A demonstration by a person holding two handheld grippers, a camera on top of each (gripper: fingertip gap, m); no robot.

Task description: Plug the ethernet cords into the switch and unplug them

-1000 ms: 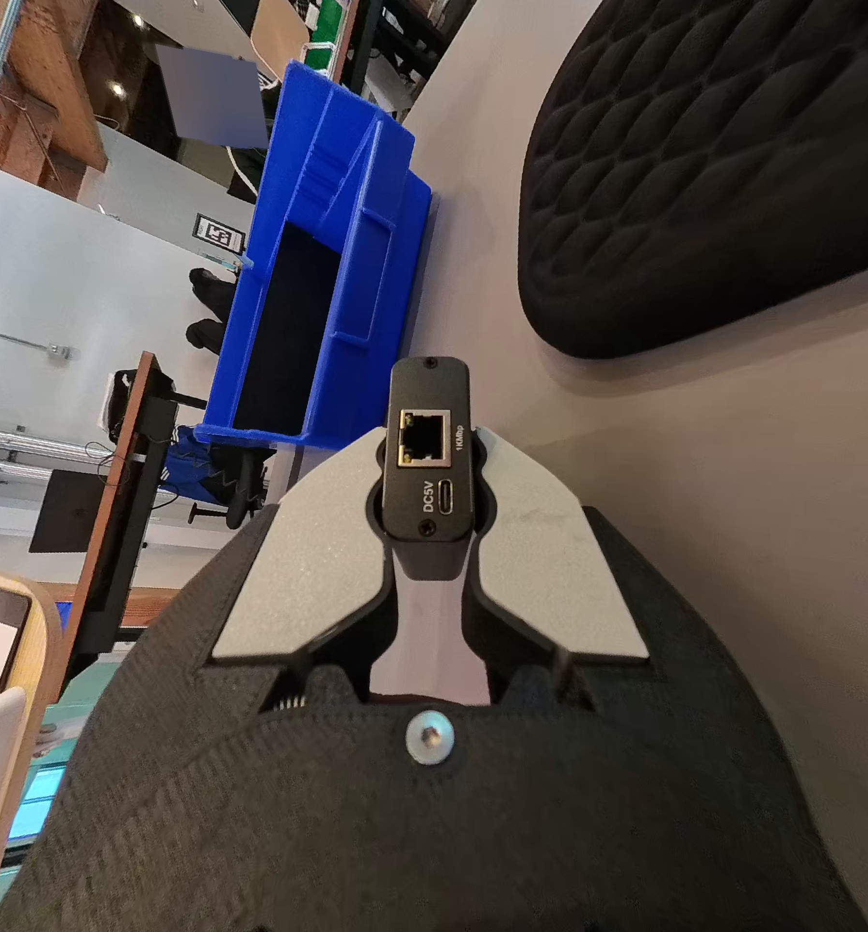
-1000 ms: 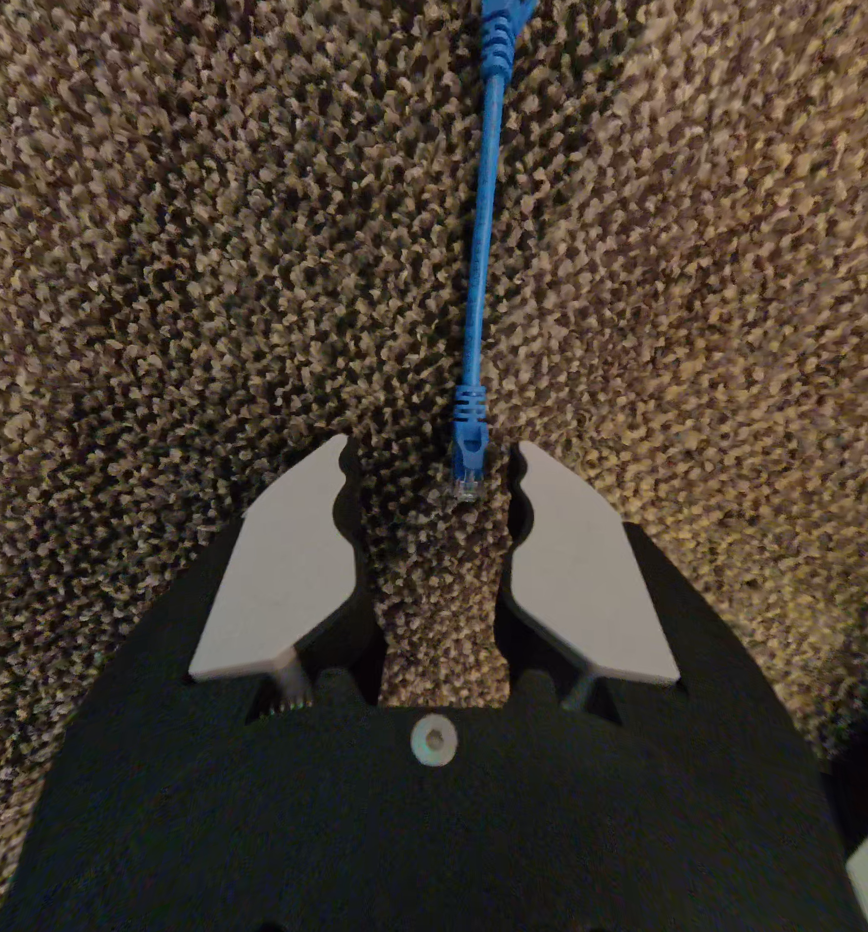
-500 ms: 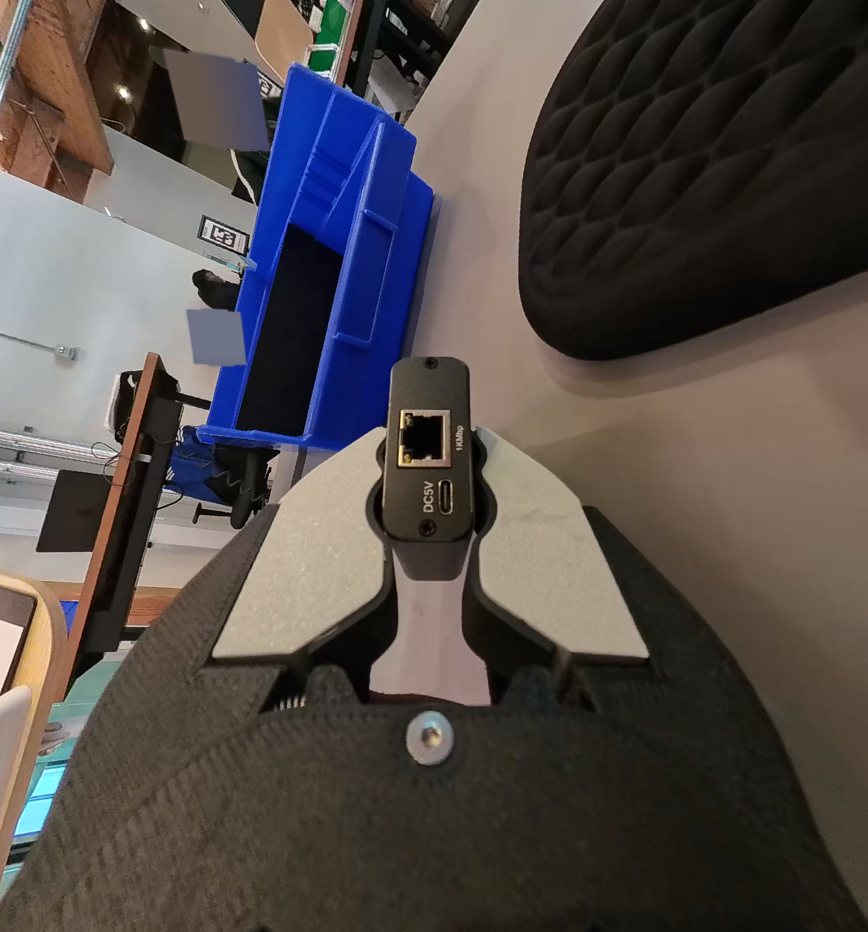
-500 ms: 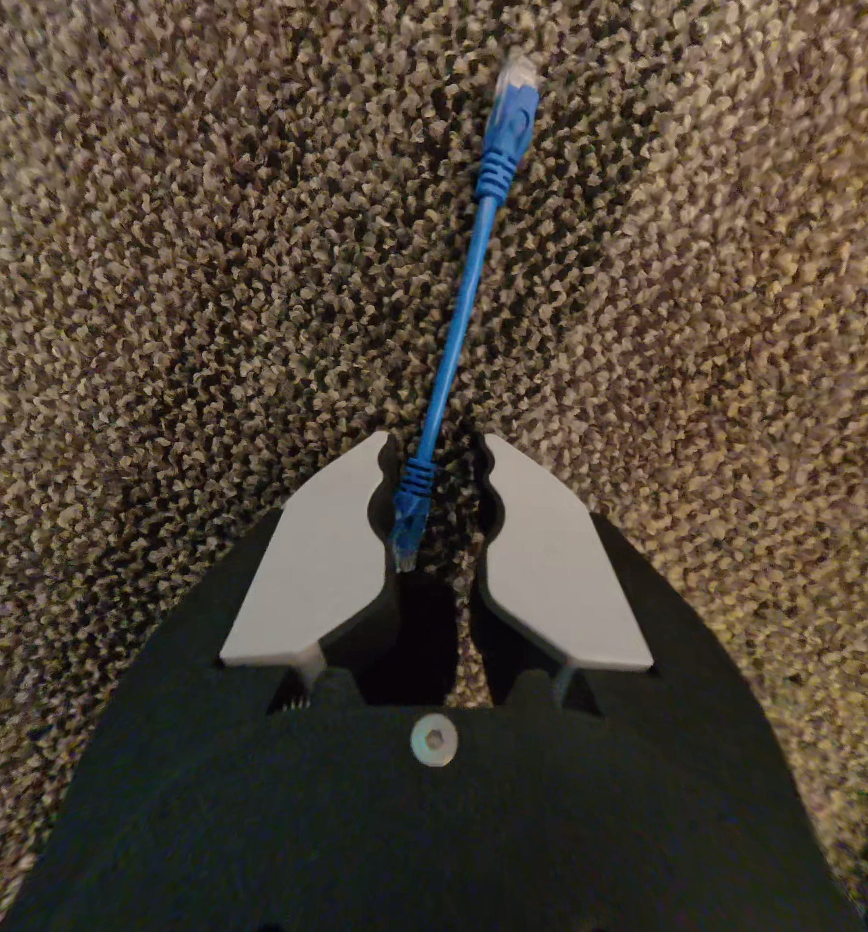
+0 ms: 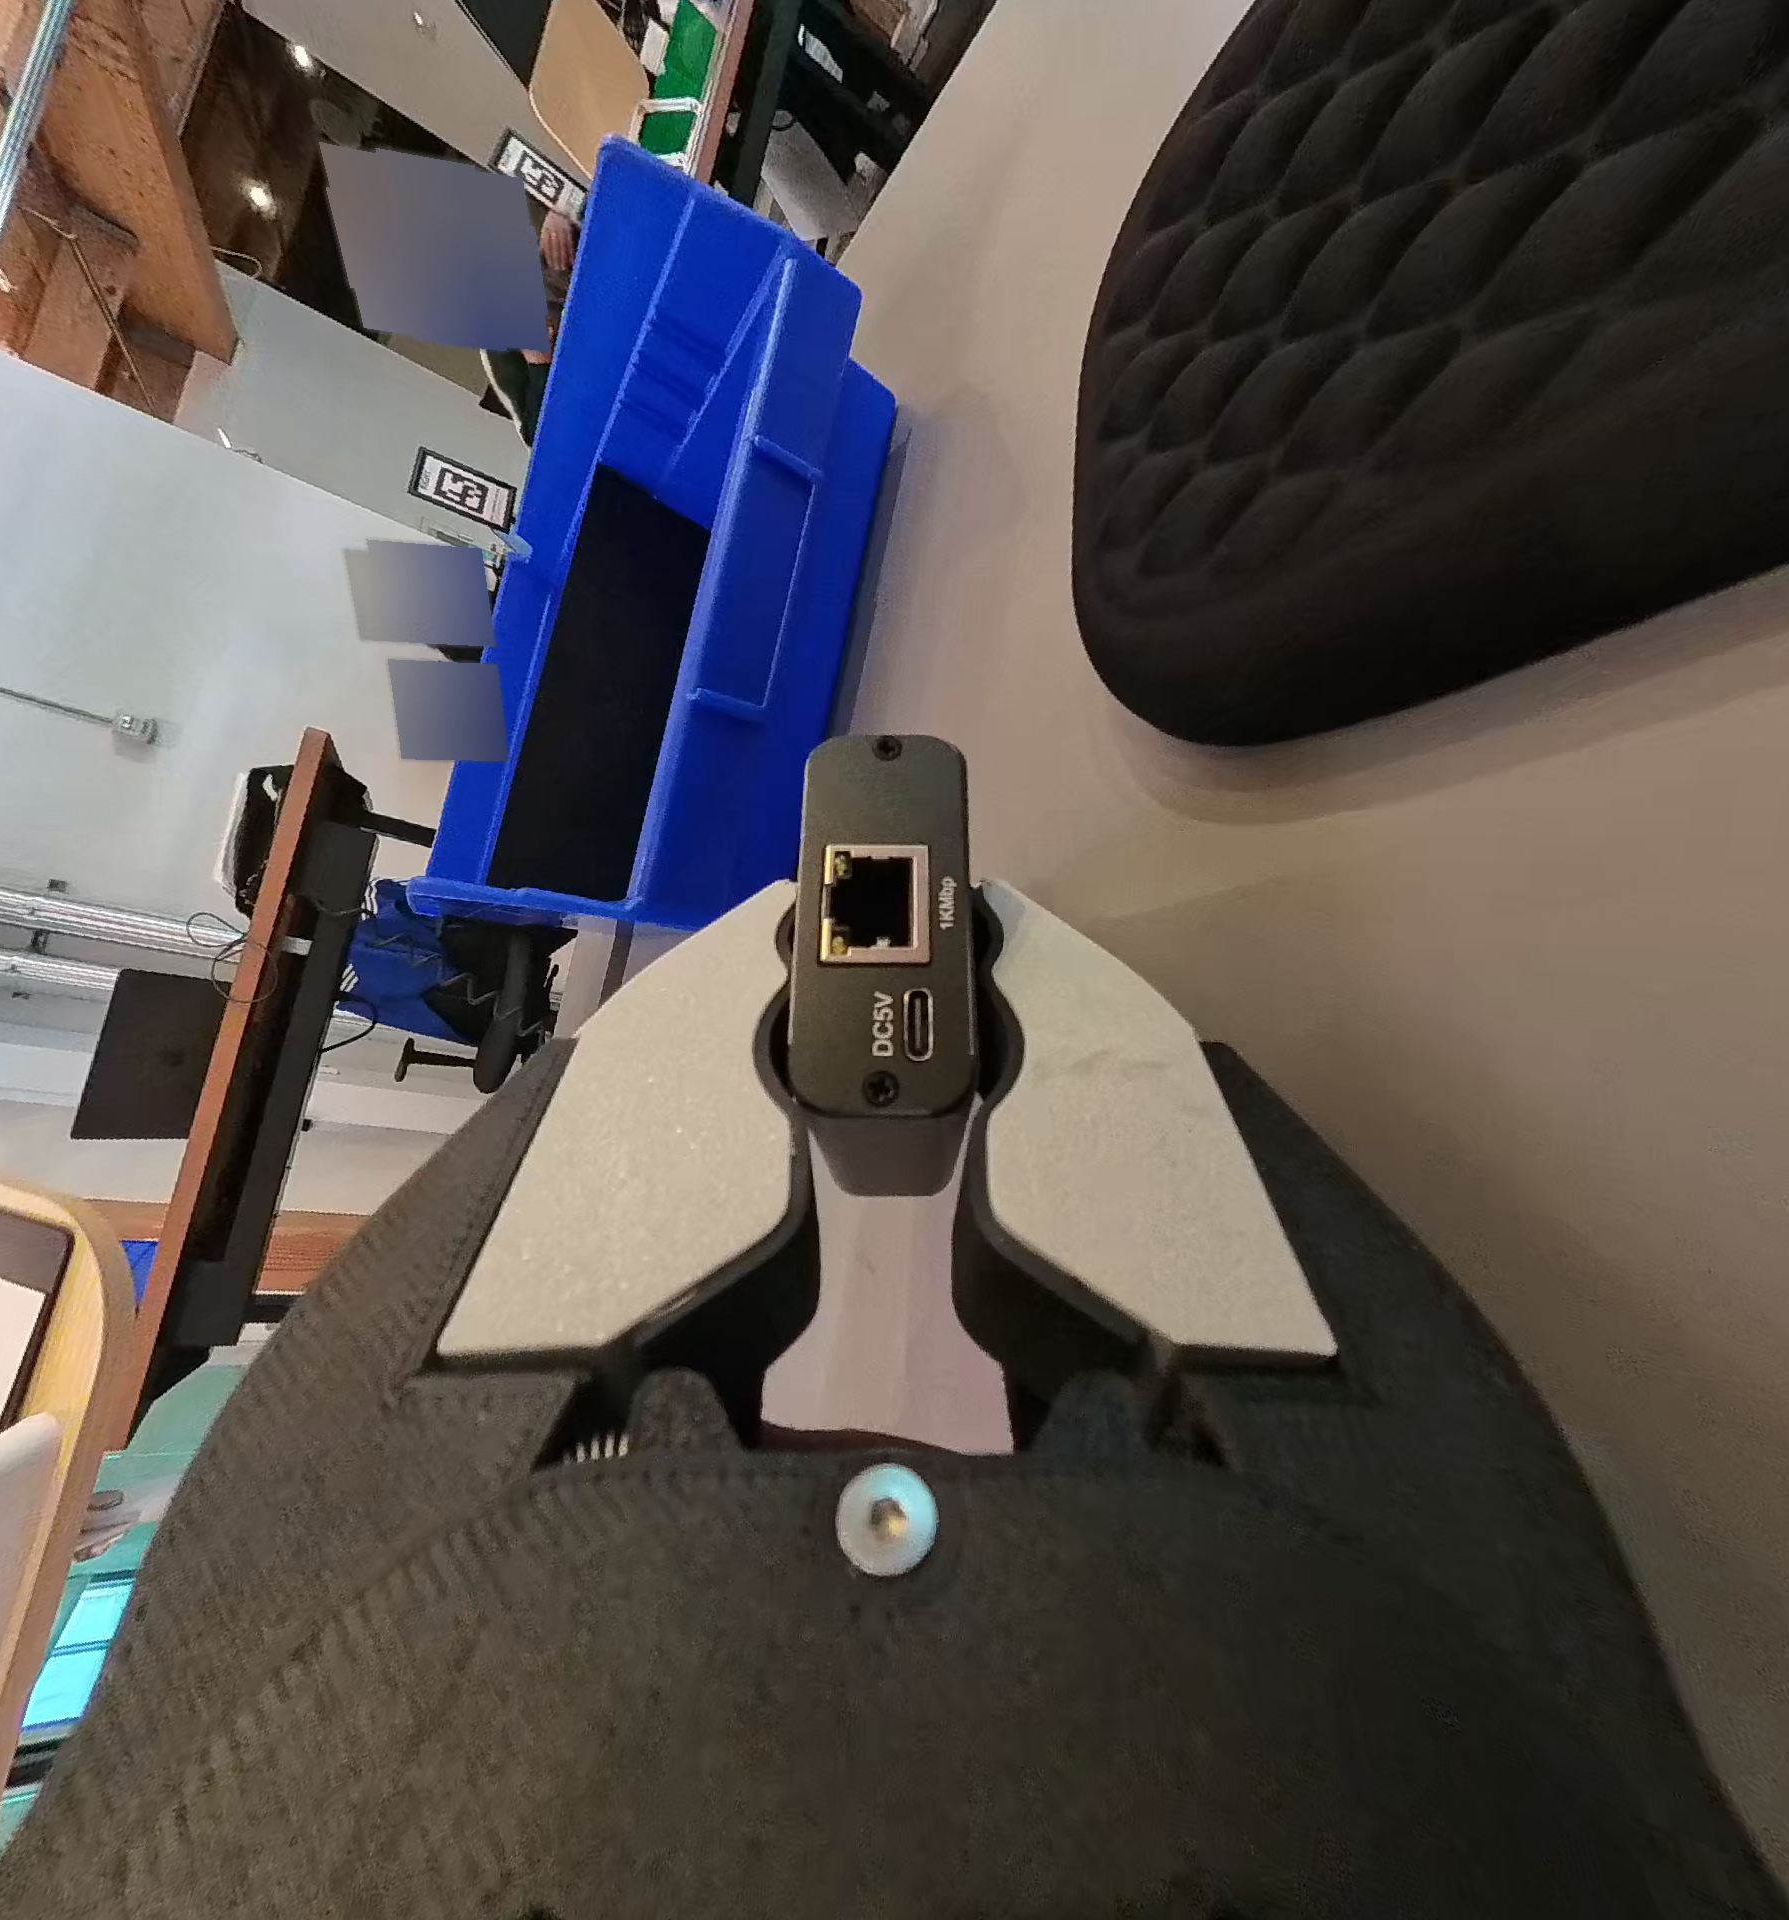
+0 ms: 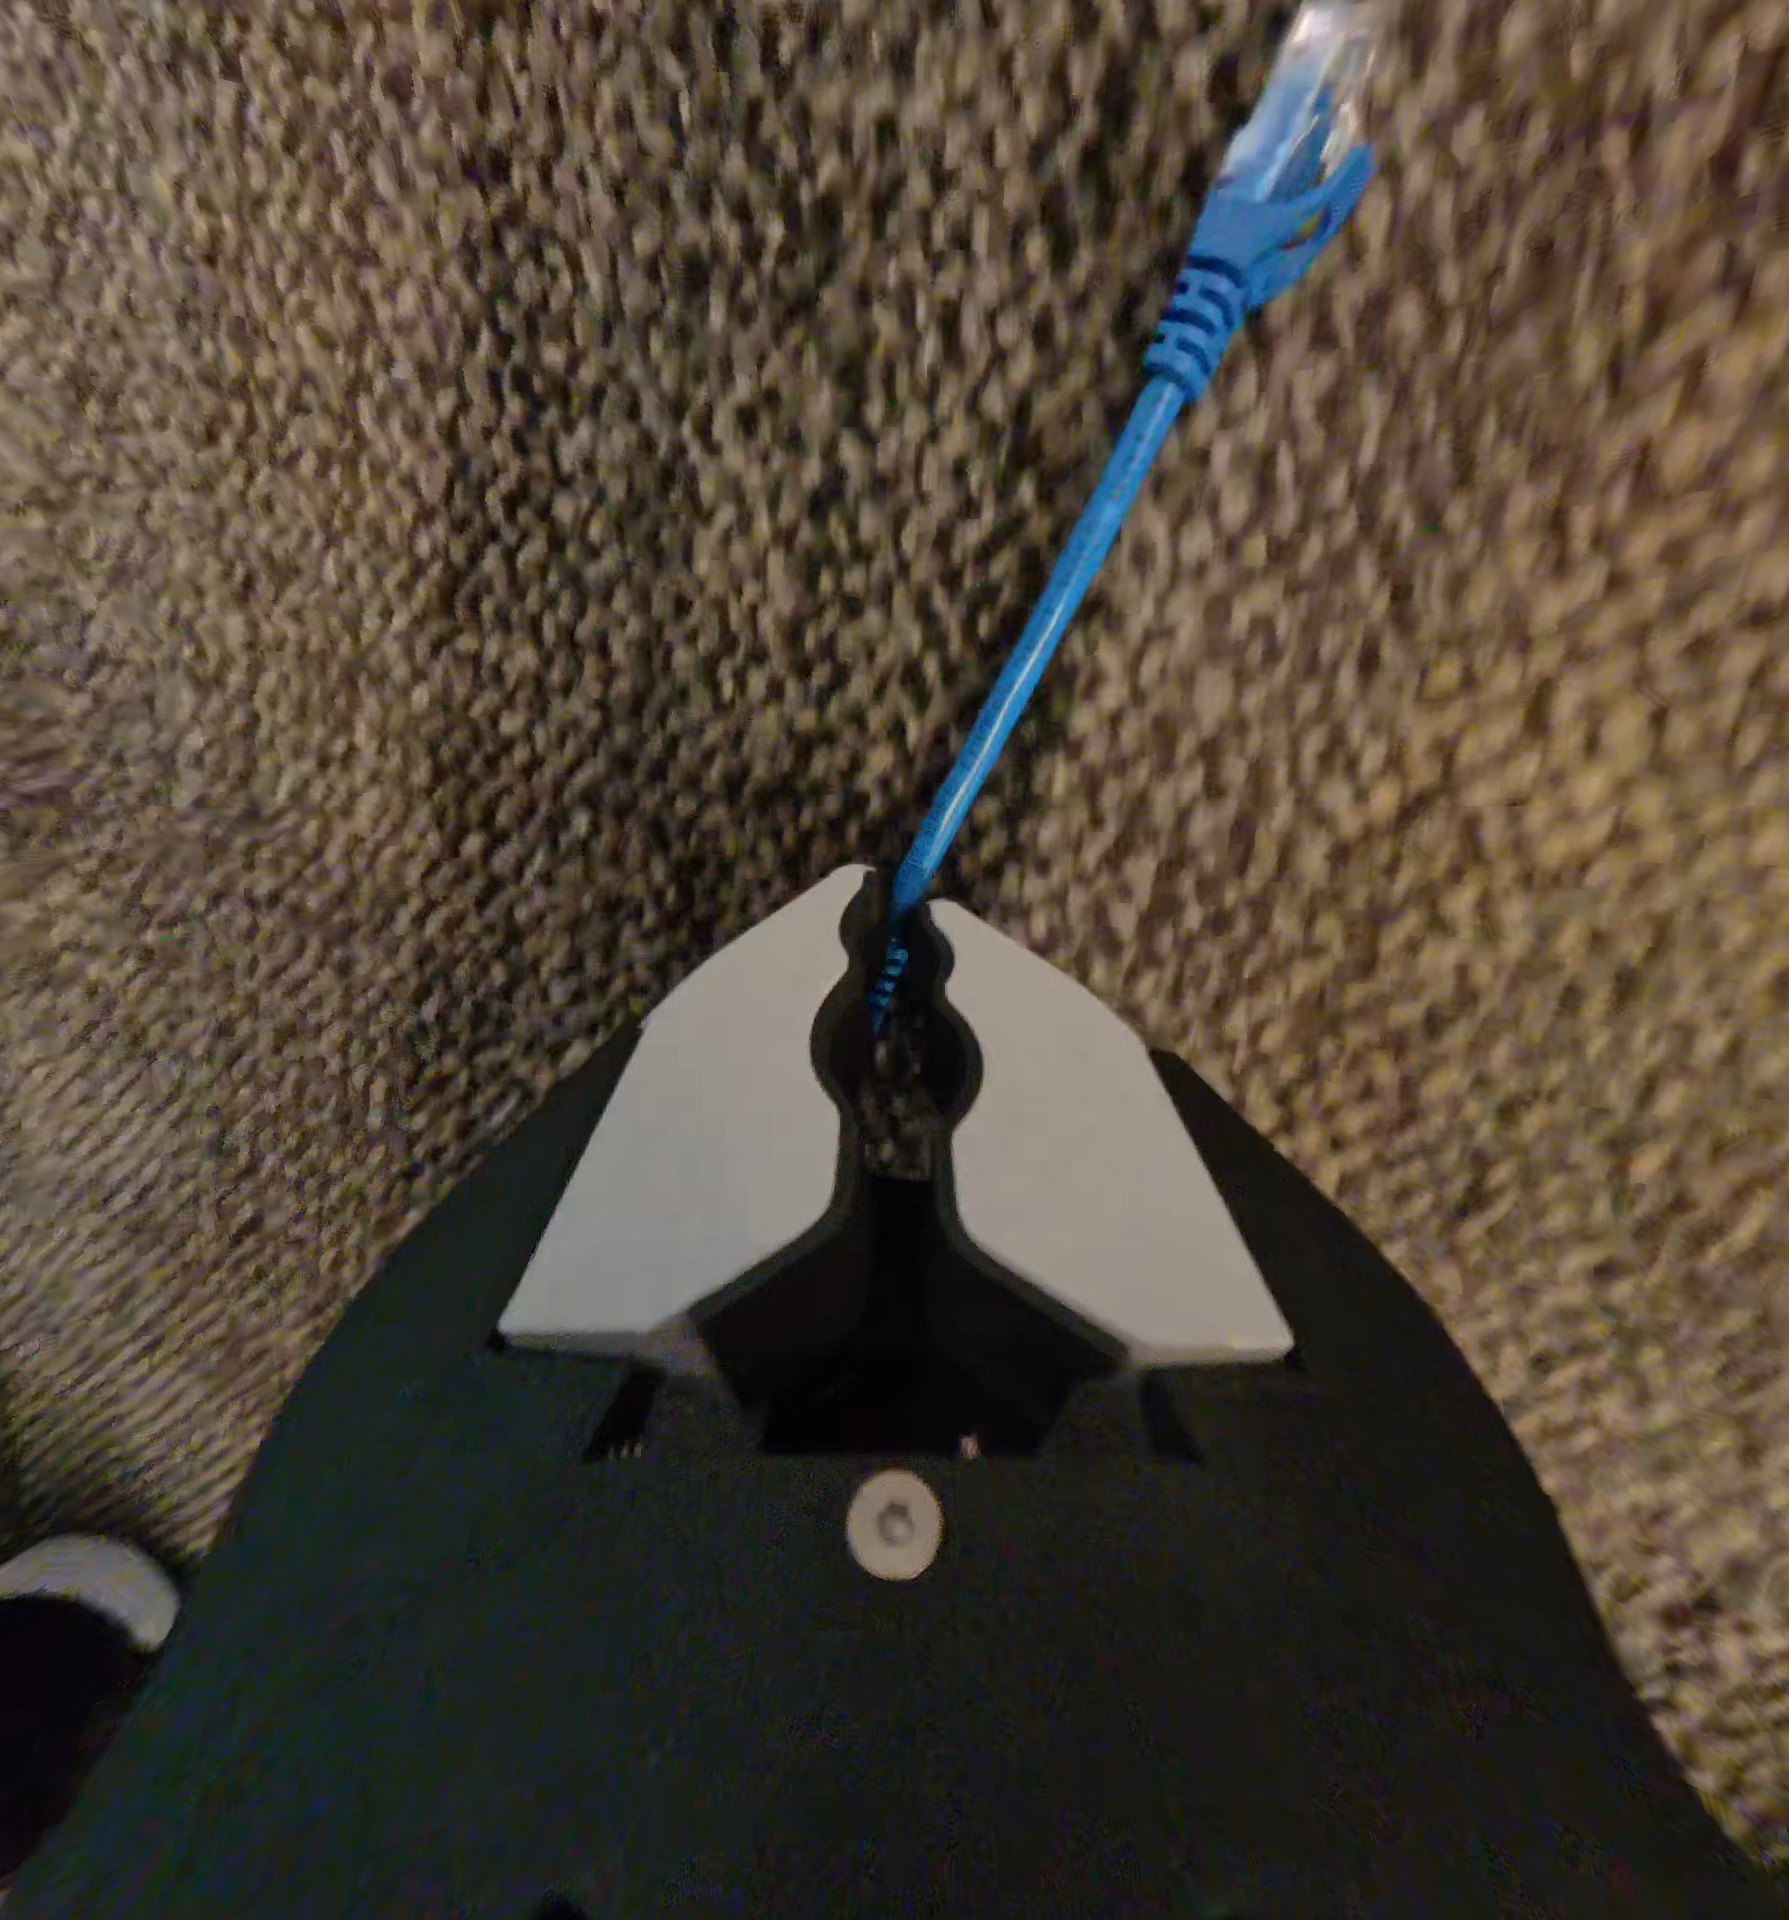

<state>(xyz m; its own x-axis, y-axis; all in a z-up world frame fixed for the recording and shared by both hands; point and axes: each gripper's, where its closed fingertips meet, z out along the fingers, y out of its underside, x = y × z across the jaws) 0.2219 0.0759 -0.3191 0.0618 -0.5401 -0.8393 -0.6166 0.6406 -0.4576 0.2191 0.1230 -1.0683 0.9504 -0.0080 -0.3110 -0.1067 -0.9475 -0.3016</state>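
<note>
Jaws closed on blue cord [image 6: 1046, 634] over carpet [image 6: 454, 520].

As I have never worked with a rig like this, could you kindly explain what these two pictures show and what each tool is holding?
There is no robot here: a person holds a two-finger gripper in each hand, and each gripper carries a camera that looks forward along its own grey fingers.

In the left wrist view, the left gripper is clamped on a small black switch, whose empty network port faces the camera. Behind it a blue bin and a black quilted cushion rest on a pale table.

In the right wrist view, the right gripper points down at brown carpet. Its fingers have closed around the near end of a short blue ethernet cord; the far plug sticks out ahead, blurred.
</note>
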